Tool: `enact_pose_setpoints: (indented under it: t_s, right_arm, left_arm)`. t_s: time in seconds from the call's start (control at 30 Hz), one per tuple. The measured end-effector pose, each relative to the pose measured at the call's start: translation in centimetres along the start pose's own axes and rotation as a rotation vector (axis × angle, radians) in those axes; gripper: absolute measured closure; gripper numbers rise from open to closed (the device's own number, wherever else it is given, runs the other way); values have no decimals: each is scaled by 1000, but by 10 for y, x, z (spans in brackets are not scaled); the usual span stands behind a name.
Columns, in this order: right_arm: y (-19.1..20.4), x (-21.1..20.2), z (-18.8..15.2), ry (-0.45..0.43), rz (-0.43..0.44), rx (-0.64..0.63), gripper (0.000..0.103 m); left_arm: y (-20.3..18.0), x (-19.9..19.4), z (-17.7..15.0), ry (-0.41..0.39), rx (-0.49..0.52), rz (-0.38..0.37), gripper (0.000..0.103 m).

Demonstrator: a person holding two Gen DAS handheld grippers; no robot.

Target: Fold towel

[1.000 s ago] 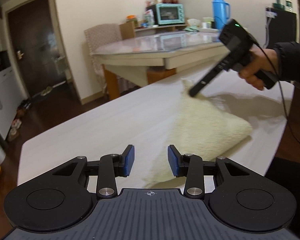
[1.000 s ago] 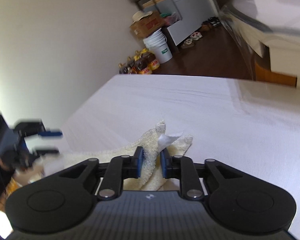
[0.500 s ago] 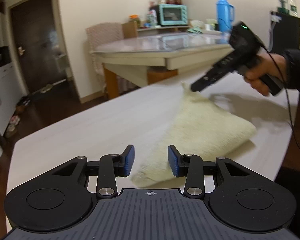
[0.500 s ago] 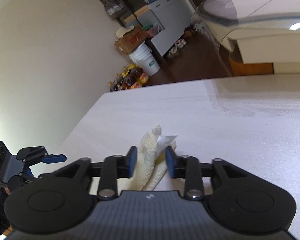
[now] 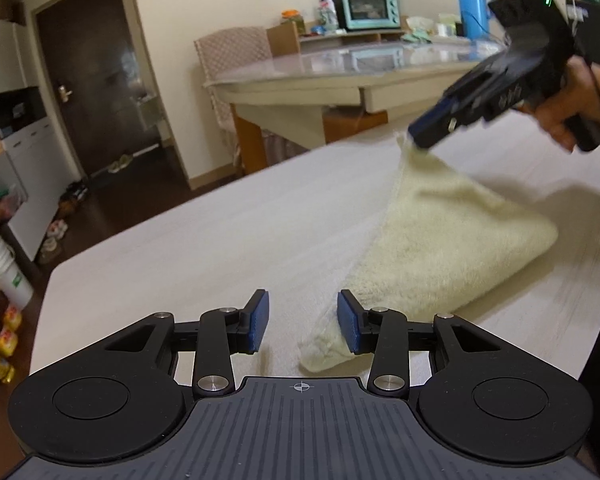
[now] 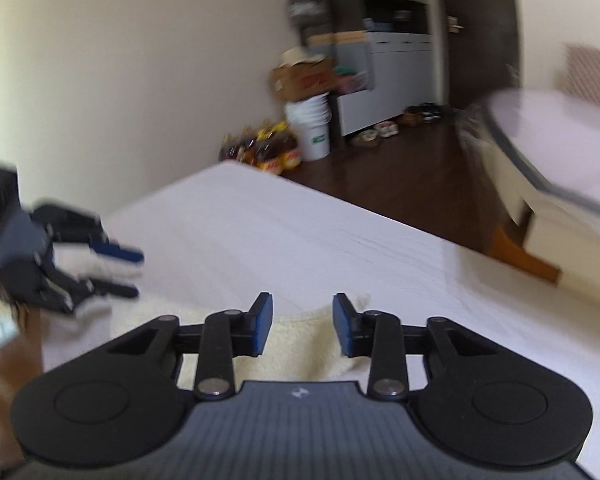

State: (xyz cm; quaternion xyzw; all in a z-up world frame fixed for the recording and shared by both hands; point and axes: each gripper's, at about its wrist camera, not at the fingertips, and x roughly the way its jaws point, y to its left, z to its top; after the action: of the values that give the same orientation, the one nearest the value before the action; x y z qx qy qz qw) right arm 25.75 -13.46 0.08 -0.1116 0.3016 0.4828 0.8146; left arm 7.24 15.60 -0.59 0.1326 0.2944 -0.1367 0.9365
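While the cream towel (image 5: 452, 236) lies folded on the white table (image 5: 204, 240), the left gripper (image 5: 303, 322) hangs just above the table with its jaws spread and nothing between them. One narrow corner of the towel reaches up against the inner side of its right blue pad (image 5: 347, 322); whether they touch cannot be told.

From the left wrist view, the right gripper (image 5: 434, 132) sits at the towel's far corner, its blue tip at the raised edge of the cloth, held by a hand (image 5: 568, 104). From its own camera, the right gripper (image 6: 302, 322) has its jaws spread, with the towel (image 6: 300, 344) lying below and between them, not pinched. This view is blurred.

The left gripper (image 6: 116, 272) appears there too, jaws apart, above the towel's near end.
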Motion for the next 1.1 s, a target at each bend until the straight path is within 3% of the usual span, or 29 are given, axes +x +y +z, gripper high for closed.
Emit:
enact_pose_setpoints:
  t_s: [0.1,0.23,0.43,0.67,0.83,1.1]
  right_arm:
    - [15,17,8,67,-6,-104,71]
    - [19,35,5,137,-6,-146,71]
    - [24,27,3,180,-7,-77,71]
    - [24,14,-8,174,-19,-17,71]
    - [34,18,-5,178,-81,9,71]
    - [57,-19,-31,122,-184,98,71]
  left_arm:
    - [-1,-12,0,-6,-19,4,62]
    - [-3,-15,-6,13,-20,8,62]
    - [2,-5,-8,19,-32,3,60]
    - [6,5,-3,23,-6,7,59]
    - [8,21,3,38,37,8,56]
    - [15,42,18,65,30,-22,53]
